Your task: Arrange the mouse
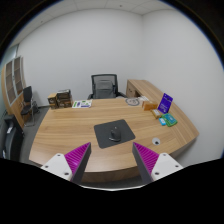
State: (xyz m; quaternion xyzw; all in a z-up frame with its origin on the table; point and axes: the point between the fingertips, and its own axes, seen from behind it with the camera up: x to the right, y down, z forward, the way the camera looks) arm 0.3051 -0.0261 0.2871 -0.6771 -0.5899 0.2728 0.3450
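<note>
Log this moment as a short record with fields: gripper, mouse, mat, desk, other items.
gripper: gripper open, holds nothing, fingers above the desk's near edge
mouse: dark mouse on the mat, ahead of the fingers
mat: dark mouse mat lying flat mid-desk
desk: curved wooden desk
other items: office chair behind the desk; purple stand-up card; teal box

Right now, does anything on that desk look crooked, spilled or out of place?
Nothing is spilled or broken. The mouse sits on the dark mouse pad, which lies slightly askew to the desk edge. The open gripper holds nothing.
</note>
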